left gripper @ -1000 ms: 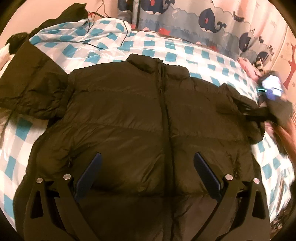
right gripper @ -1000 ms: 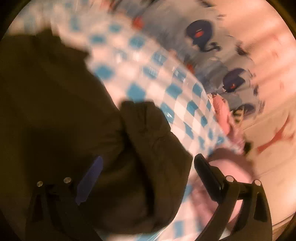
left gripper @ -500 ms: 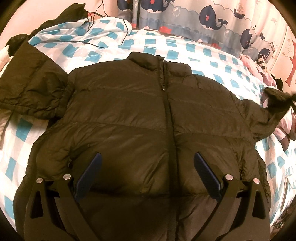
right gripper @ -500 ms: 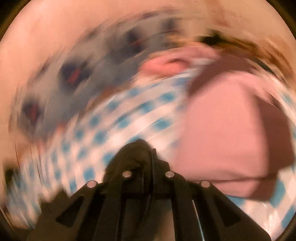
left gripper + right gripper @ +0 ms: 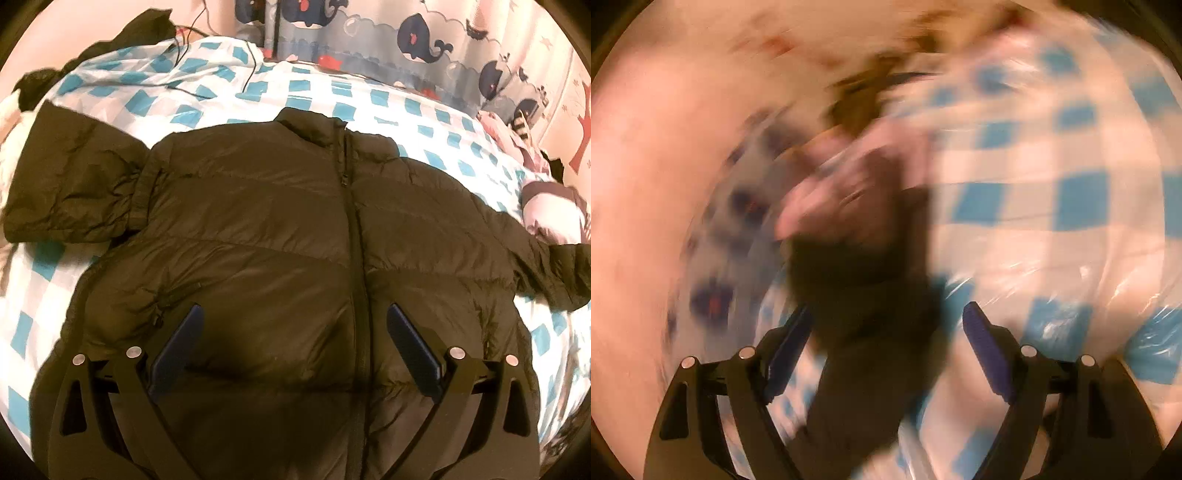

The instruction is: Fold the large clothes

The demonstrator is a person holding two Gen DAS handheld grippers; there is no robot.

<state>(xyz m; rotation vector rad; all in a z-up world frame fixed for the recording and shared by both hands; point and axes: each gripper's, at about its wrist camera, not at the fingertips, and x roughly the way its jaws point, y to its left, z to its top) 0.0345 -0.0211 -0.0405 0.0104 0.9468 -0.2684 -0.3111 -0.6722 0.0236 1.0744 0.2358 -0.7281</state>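
A large dark puffer jacket (image 5: 258, 236) lies face up and zipped on a bed with a blue-and-white checked cover (image 5: 332, 92). Its left sleeve (image 5: 74, 177) is spread out to the left, and its right sleeve (image 5: 554, 273) stretches to the right edge. My left gripper (image 5: 293, 321) is open and hovers over the jacket's lower front. In the blurred right wrist view, my right gripper (image 5: 886, 317) is open, with the dark sleeve end (image 5: 864, 280) lying between its fingers.
A whale-print curtain (image 5: 424, 44) hangs behind the bed. Pink and white clothing (image 5: 546, 199) lies at the bed's right side. A black cable (image 5: 221, 62) and a dark garment (image 5: 140, 33) lie at the far left corner.
My right gripper was shut on the right sleeve end, pulled it outward to the right, and has now opened. The sleeve lies stretched out. My left gripper has barely moved.
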